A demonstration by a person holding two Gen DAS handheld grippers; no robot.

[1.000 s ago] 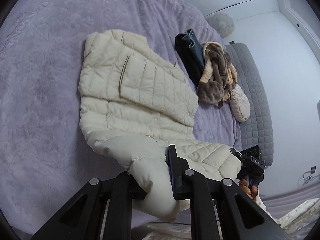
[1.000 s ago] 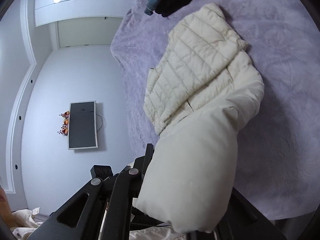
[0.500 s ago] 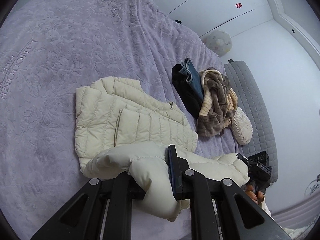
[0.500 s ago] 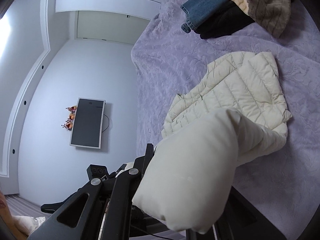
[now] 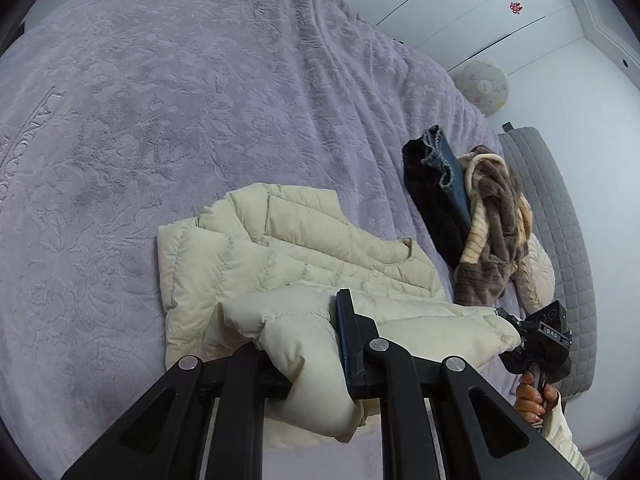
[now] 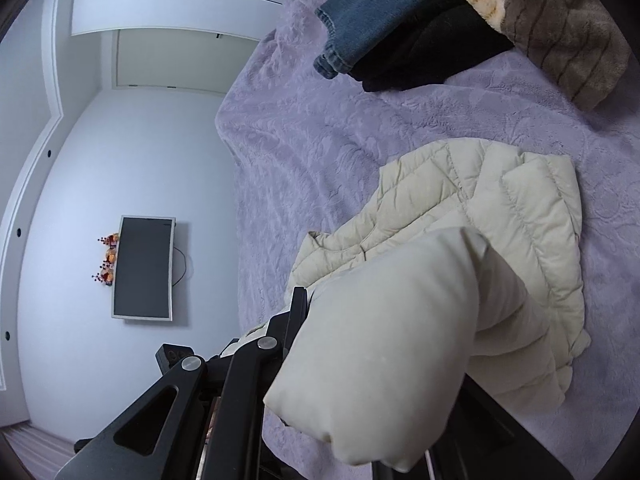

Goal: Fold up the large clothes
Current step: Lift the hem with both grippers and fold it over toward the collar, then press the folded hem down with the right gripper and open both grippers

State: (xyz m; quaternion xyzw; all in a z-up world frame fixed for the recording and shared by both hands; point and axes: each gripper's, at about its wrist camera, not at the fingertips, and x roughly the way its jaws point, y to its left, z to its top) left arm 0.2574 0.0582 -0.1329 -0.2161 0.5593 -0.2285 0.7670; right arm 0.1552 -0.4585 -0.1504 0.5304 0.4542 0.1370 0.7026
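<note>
my left gripper is pinching shut on the cream jacket, my right gripper also is clamping its edge. the jacket is lying half folded on the purple bedspread; farther, a clothes pile is lying.

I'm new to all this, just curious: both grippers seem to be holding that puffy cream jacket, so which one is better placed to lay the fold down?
Neither clearly. The left gripper and right gripper each clamp one end of the cream jacket's lifted edge, so both likely lower together.
</note>
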